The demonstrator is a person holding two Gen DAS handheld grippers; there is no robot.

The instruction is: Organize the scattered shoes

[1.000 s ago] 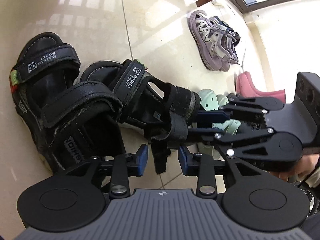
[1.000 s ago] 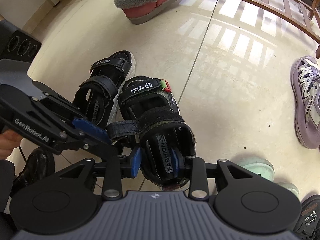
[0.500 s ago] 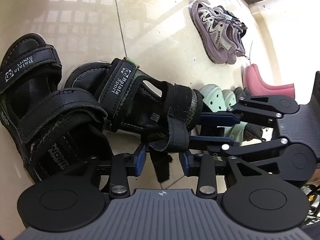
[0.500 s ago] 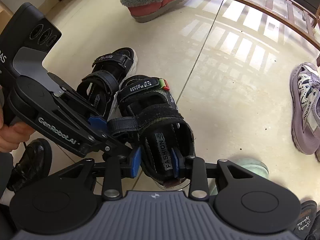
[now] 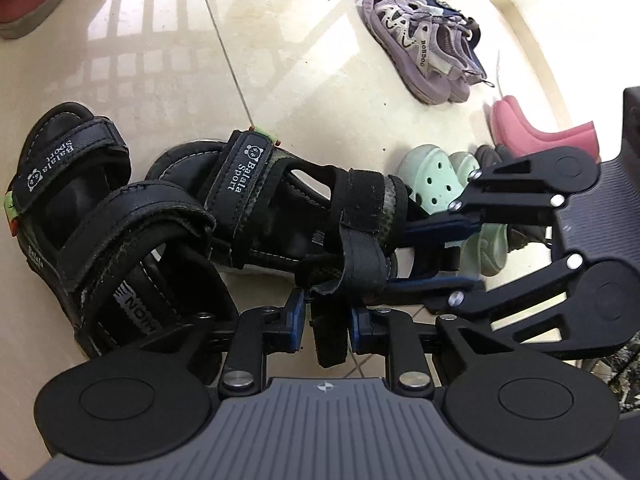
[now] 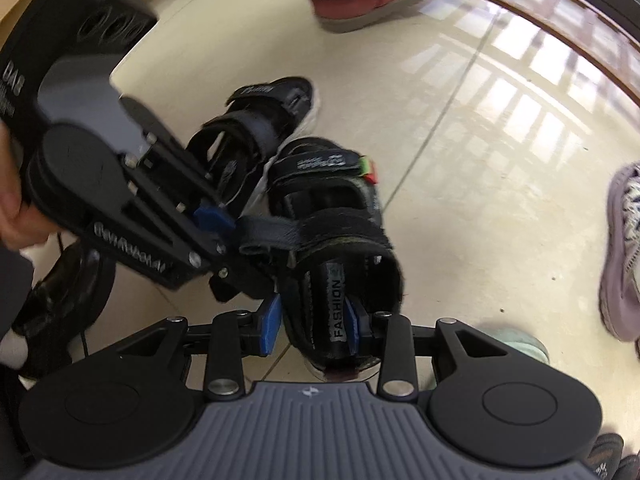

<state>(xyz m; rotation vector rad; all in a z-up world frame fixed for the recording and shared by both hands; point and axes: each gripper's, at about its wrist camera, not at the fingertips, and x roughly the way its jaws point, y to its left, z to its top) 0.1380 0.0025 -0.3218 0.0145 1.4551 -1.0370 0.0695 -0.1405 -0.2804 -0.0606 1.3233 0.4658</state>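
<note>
Two black sandals side by side on tile. Left wrist: left gripper (image 5: 326, 318) straddles loose strap (image 5: 330, 334), contact unclear; strap may slip or pull open. Lilac sneakers (image 5: 424, 54) only seen paired here. Right wrist: right gripper (image 6: 312, 326) clamps sandal toe (image 6: 340, 300); shows partner sandal (image 6: 256, 132) w/ heel offset.

Bright daylight, railing-patterned glare on glossy floor tiles (image 5: 304, 60), fisheye-bent edges, motion blur in right wrist view.
</note>
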